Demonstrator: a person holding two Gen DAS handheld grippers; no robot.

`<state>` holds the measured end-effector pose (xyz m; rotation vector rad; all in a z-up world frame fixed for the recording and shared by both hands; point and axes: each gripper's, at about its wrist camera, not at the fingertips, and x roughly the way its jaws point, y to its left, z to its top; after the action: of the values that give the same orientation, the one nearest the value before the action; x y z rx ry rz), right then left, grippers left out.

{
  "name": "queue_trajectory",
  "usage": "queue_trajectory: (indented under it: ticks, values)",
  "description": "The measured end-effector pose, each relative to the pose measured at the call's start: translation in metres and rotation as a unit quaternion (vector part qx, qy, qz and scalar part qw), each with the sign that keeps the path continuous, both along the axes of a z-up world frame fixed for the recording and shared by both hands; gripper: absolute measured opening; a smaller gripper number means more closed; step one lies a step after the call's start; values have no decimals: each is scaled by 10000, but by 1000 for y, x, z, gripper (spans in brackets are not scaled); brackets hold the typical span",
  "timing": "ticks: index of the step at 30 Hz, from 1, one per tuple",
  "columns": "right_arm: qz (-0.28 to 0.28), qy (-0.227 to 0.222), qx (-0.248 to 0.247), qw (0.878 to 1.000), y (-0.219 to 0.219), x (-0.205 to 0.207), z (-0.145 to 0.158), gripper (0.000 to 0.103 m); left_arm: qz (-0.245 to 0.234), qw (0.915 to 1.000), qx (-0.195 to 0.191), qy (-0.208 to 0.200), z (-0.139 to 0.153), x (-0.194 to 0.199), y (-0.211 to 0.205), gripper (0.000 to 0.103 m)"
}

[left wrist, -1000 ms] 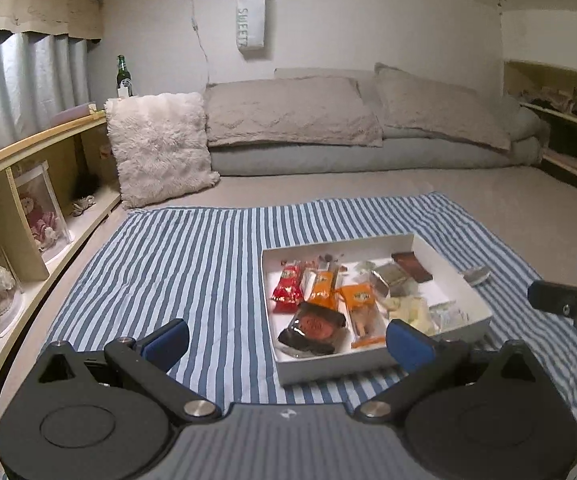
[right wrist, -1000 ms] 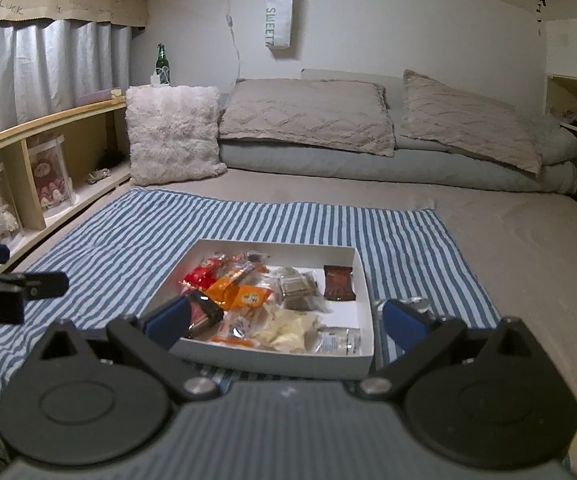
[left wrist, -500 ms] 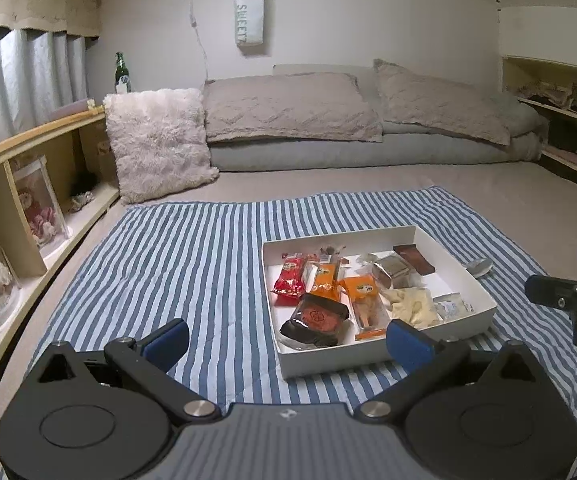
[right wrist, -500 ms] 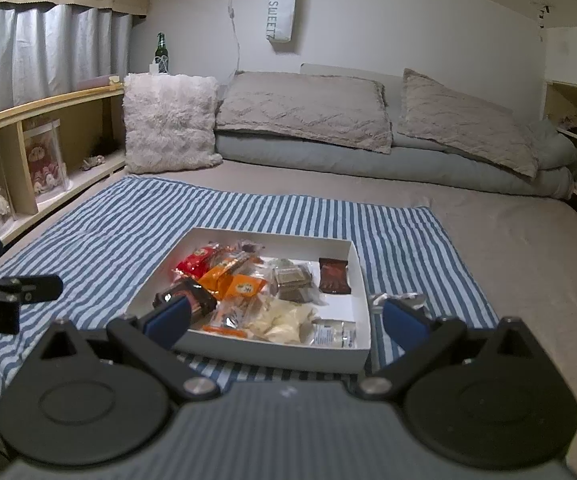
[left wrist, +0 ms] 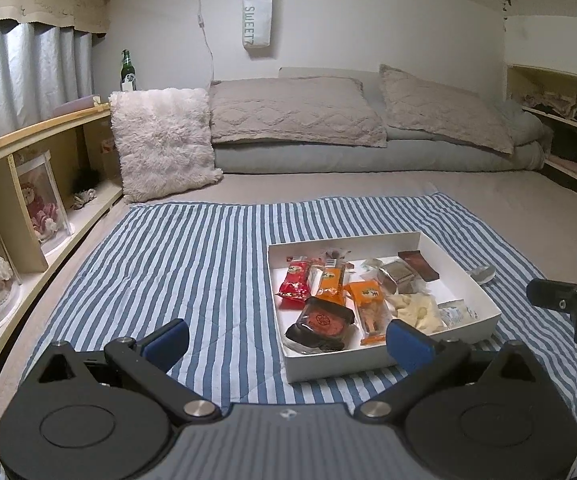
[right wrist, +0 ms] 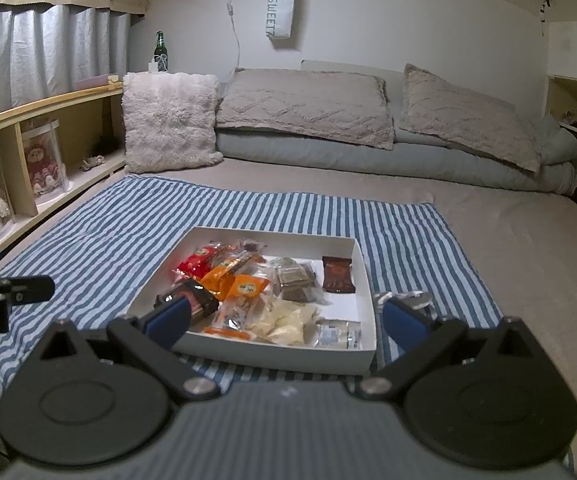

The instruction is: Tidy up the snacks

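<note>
A shallow white box [left wrist: 392, 356] [right wrist: 272, 354] sits on a blue-striped cloth [left wrist: 192, 264] [right wrist: 100, 248] and holds several wrapped snacks: a red pack [left wrist: 294, 285] [right wrist: 195, 263], orange packs [left wrist: 332, 280] [right wrist: 244, 286], a dark round-labelled pack [left wrist: 322, 322], a brown bar [left wrist: 418, 266] [right wrist: 338, 274] and pale sweets [left wrist: 416, 310] [right wrist: 284, 318]. A loose silver-wrapped snack [left wrist: 482, 274] [right wrist: 406, 298] lies on the cloth right of the box. My left gripper [left wrist: 286, 340] hovers open before the box's near left corner. My right gripper [right wrist: 284, 318] hovers open over its near edge. Both are empty.
Pillows [left wrist: 296, 110] and a fluffy cushion [left wrist: 164, 140] line the back of the bed. A wooden shelf [left wrist: 28, 200] with boxed dolls runs along the left. A green bottle [left wrist: 127, 68] stands on it. Another shelf [left wrist: 568, 132] is at the right.
Both grippers have pulled back and risen slightly, so the box looks a little farther off. Jaws stayed open. No snack has moved.
</note>
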<state>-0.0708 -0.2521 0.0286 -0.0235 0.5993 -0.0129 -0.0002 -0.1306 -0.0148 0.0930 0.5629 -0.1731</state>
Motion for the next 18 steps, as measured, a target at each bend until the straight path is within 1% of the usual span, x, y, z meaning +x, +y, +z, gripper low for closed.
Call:
queue_trajectory:
  ticks: [18]
  values:
    - [29, -7, 13, 10000, 3, 1, 0, 102, 34, 10000, 2, 49, -2, 3, 0, 103]
